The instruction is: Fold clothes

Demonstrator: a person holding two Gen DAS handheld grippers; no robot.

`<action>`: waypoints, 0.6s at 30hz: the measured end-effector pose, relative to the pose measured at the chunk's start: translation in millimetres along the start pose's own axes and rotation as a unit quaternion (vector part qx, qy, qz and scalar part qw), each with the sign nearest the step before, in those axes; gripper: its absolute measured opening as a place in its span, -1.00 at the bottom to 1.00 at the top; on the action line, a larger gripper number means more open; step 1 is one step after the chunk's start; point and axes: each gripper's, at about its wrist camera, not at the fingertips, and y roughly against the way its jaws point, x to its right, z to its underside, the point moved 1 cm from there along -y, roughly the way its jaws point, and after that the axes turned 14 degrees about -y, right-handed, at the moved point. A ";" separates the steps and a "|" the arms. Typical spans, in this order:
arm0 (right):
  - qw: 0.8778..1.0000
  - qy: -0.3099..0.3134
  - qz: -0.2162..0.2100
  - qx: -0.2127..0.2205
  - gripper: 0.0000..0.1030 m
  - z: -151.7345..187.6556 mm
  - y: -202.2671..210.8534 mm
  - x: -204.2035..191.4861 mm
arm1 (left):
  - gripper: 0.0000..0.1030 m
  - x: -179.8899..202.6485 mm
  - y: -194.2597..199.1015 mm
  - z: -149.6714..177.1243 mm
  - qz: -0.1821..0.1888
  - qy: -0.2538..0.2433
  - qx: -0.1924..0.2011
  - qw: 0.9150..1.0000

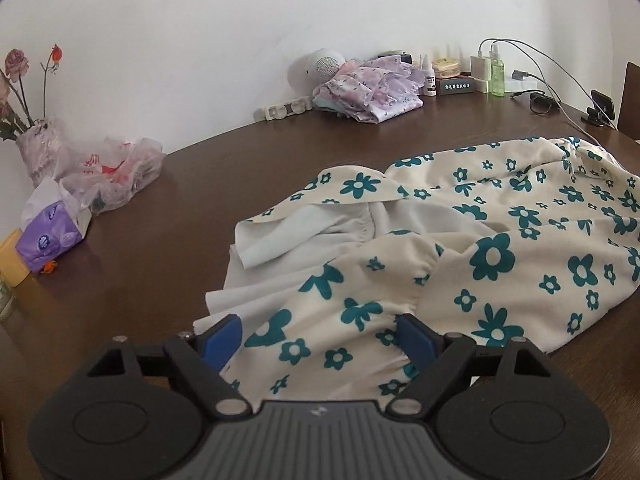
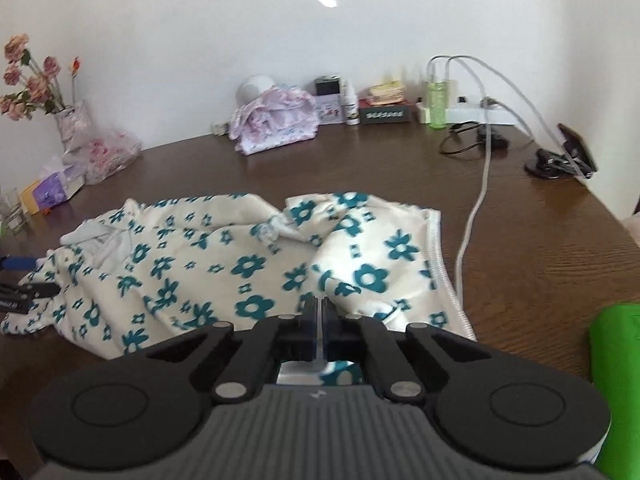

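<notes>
A cream garment (image 1: 500, 240) printed with teal flowers is spread, rumpled, over the brown desk (image 1: 240, 152), filling the lower right of the left wrist view and the centre of the right wrist view. Its pale inner side is turned up along the left edge in the left wrist view.

The left gripper (image 1: 320, 338) is seen at the bottom of its frame with its jaws wide apart; the garment's near edge lies between the blue pads (image 1: 416, 338), but no pressing on the cloth is seen.

The right gripper (image 2: 319, 320) is seen at the bottom centre of its frame with its jaws together over the garment's near edge; whether cloth is pinched between them cannot be told.

A folded lilac garment (image 1: 368, 88) is seen at the far edge of the desk, in the upper middle. A vase (image 1: 36, 148) with flowers and a plastic bag (image 1: 116, 172) are seen at the left. A cable (image 2: 472, 216) is trailed down the desk right of the garment.
</notes>
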 end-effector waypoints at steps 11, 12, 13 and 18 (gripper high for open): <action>0.995 0.053 0.027 0.085 -0.19 -10.6 21.7 -18.0 | 0.63 3.0 4.4 0.3 -0.011 -0.007 -0.006 1.000; 0.994 0.055 0.023 0.088 -0.19 -11.4 23.8 -20.1 | 0.63 2.9 4.2 0.5 -0.010 -0.005 -0.007 1.000; 0.994 0.057 0.022 0.090 -0.19 -12.0 24.7 -21.2 | 0.63 2.7 4.0 0.8 -0.010 -0.004 -0.007 1.000; 0.996 0.059 -0.003 0.070 -0.24 -10.9 20.7 -19.0 | 0.64 2.4 2.5 1.7 -0.009 -0.002 -0.009 1.000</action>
